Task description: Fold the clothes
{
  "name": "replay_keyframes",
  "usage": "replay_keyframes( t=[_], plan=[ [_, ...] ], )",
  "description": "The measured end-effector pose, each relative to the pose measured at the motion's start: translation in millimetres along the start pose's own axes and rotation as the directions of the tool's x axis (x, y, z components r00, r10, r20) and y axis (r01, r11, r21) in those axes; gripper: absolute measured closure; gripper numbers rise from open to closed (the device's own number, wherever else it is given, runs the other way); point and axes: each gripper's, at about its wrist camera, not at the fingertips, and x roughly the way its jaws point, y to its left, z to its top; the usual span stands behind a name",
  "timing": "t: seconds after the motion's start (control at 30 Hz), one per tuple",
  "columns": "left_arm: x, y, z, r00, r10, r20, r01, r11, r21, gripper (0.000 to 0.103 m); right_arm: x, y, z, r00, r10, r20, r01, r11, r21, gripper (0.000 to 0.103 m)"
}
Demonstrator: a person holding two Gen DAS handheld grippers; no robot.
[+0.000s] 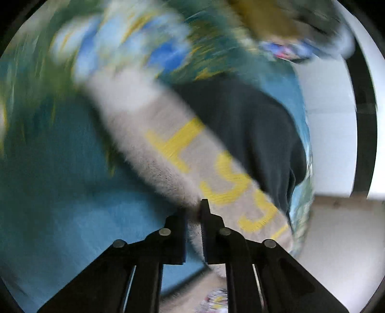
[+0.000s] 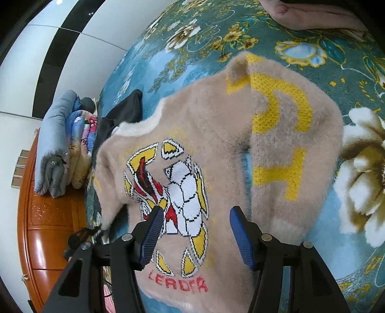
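Note:
A fuzzy beige sweater [image 2: 216,134] with a knitted emblem, red lettering and yellow letters lies on a floral teal bedspread [image 2: 300,36]. One sleeve [image 2: 288,144] with yellow letters is folded over the body. In the blurred left wrist view my left gripper [image 1: 193,211] is shut on the edge of a beige sleeve [image 1: 168,134] with yellow letters, lifted above the bedspread [image 1: 48,180]. My right gripper [image 2: 195,211] hovers open over the emblem, its blue pads [image 2: 240,236] holding nothing.
A dark garment [image 2: 122,113] lies beside the sweater's collar, also seen as a dark garment [image 1: 252,125] behind the sleeve. Folded bedding [image 2: 60,144] is stacked on an orange wooden cabinet [image 2: 48,216]. A pink cloth [image 2: 312,16] lies at the far edge. White wall [image 1: 332,144] is at right.

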Motion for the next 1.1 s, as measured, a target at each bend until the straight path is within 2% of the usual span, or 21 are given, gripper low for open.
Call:
replay_keyframes(
  t=[0.07, 0.1, 0.13, 0.17, 0.2, 0.27, 0.3, 0.33, 0.37, 0.43, 0.53, 0.63, 0.67, 0.87, 1.07, 1.1],
  plan=[
    [-15, -33, -6, 0.997, 0.036, 0.071, -0.047, 0.987, 0.156, 0.095, 0, 2, 0, 1.0, 0.002, 0.002, -0.002, 1.0, -0.01, 0.042],
    [-23, -58, -19, 0.992, 0.043, 0.117, -0.073, 0.963, 0.258, 0.096, -1, 2, 0, 1.0, 0.006, 0.004, -0.006, 1.0, -0.014, 0.042],
    [-32, -82, -33, 0.986, 0.04, 0.165, -0.098, 0.927, 0.361, 0.096, -2, 3, 0, 1.0, 0.009, 0.007, -0.009, 1.0, -0.018, 0.042],
    [-41, -106, -46, 0.979, 0.022, 0.203, -0.116, 0.878, 0.464, 0.096, -3, 4, 0, 1.0, 0.013, 0.01, -0.013, 1.0, -0.021, 0.042],
    [-52, -128, -58, 0.973, -0.009, 0.23, -0.127, 0.813, 0.568, 0.096, -4, 4, 0, 1.0, 0.017, 0.015, -0.017, 1.0, -0.02, 0.042],
    [-71, -168, -85, 0.962, -0.076, 0.262, -0.151, 0.654, 0.742, 0.096, -7, 2, 0, 0.999, 0.025, 0.029, -0.025, 1.0, -0.013, 0.042],
    [-73, -180, -106, 0.962, -0.101, 0.254, -0.153, 0.574, 0.805, 0.096, -9, 1, 1, 0.999, 0.031, 0.036, -0.031, 1.0, -0.006, 0.042],
    [-72, -190, -125, 0.964, -0.118, 0.24, -0.15, 0.506, 0.849, 0.095, -10, -1, 1, 0.998, 0.038, 0.043, -0.038, 0.999, 0.002, 0.042],
    [-65, -199, -144, 0.967, -0.124, 0.224, -0.146, 0.45, 0.881, 0.095, -12, -3, 2, 0.998, 0.047, 0.05, -0.047, 0.999, 0.012, 0.042],
    [-47, -213, -180, 0.979, -0.092, 0.184, -0.141, 0.352, 0.925, 0.095, -16, -8, 3, 0.996, 0.065, 0.06, -0.066, 0.997, 0.03, 0.042],
    [-13, -220, -227, 0.991, -0.026, 0.13, -0.121, 0.231, 0.965, 0.095, -18, -16, 4, 0.994, 0.082, 0.07, -0.087, 0.994, 0.067, 0.042],
    [20, -225, -259, 0.993, 0.034, 0.115, -0.119, 0.161, 0.98, 0.095, -20, -24, 5, 0.991, 0.106, 0.087, -0.115, 0.987, 0.111, 0.042],
    [32, -226, -268, 0.992, 0.057, 0.111, -0.118, 0.148, 0.982, 0.095, -21, -28, 6, 0.989, 0.116, 0.094, -0.127, 0.984, 0.127, 0.042],
    [83, -230, -289, 0.981, 0.175, 0.089, -0.113, 0.131, 0.985, 0.095, -23, -48, 7, 0.975, 0.18, 0.128, -0.206, 0.95, 0.236, 0.042],
    [87, -227, -327, 0.977, 0.208, 0.039, -0.048, 0.035, 0.998, 0.096, -35, -63, 11, 0.953, 0.202, 0.224, -0.264, 0.919, 0.293, 0.042],
    [86, -227, -329, 0.976, 0.216, 0.035, -0.044, 0.036, 0.998, 0.096, -39, -65, 12, 0.949, 0.198, 0.247, -0.269, 0.917, 0.296, 0.042]
  ],
)
